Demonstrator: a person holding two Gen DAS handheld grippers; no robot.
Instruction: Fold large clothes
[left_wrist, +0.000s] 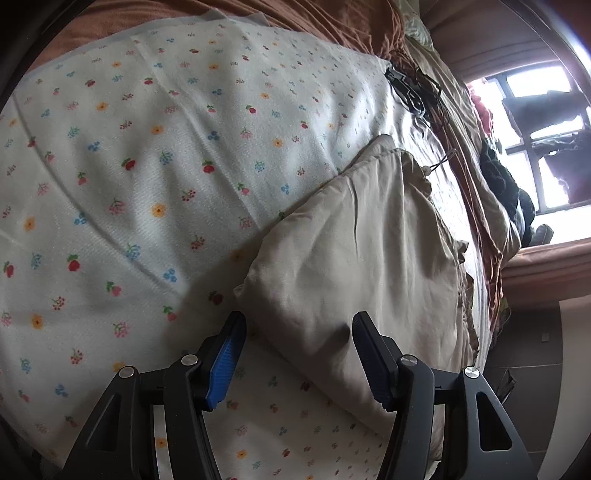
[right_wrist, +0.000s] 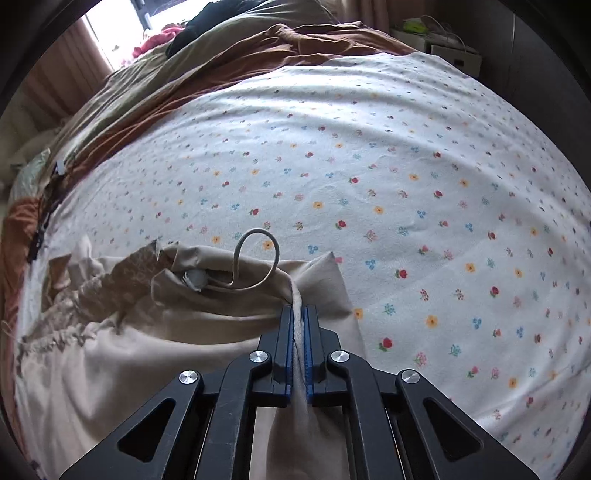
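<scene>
A beige garment (left_wrist: 354, 243) with lace trim and a drawstring lies partly folded on a floral bedsheet (left_wrist: 147, 166). My left gripper (left_wrist: 299, 332) is open, its fingers either side of the garment's near corner, just above it. In the right wrist view the same garment (right_wrist: 110, 350) lies at the lower left, with a drawstring loop (right_wrist: 258, 254) on top. My right gripper (right_wrist: 300, 317) is shut on a pinched ridge of the beige cloth near its upper corner.
The floral sheet (right_wrist: 406, 203) covers most of the bed. A brown blanket (right_wrist: 221, 66) and piled clothes lie along the far side by a window (left_wrist: 535, 140). A black cable or strap (left_wrist: 410, 92) lies at the sheet's edge.
</scene>
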